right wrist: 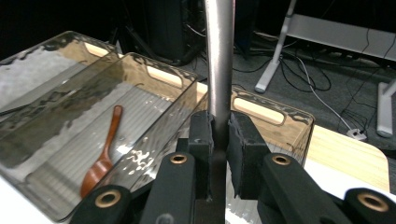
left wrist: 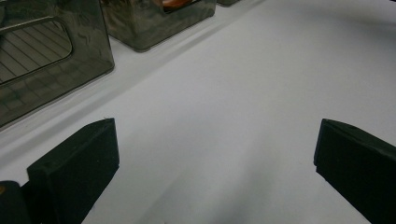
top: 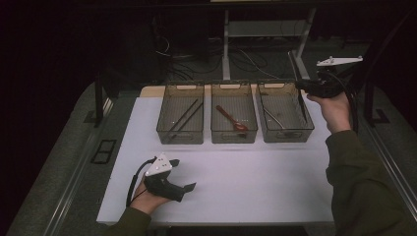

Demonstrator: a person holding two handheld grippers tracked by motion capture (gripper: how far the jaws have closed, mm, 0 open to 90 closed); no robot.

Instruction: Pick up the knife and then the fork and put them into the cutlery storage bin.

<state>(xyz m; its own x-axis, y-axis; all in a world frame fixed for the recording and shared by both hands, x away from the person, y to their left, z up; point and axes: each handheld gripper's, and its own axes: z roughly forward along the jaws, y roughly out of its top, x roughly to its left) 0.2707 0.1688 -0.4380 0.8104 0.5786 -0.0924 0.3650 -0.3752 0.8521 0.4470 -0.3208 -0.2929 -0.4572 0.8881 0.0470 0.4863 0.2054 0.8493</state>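
- High view: three smoky clear bins stand in a row at the far side of the white table. The left bin holds dark sticks, the middle bin a brown wooden spoon, and the right bin a metal utensil. The right gripper hangs above the right bin's far right corner with a slim metal handle hanging down from it into that bin. The left gripper rests low at the near left of the table.
- Left gripper view: its two black jaws stand wide apart over bare white tabletop, nothing between them; the left bin sits just beyond.
- Right gripper view: the black pads are clamped on the metal handle, which rises straight up between them. The wooden spoon lies in the middle bin below.
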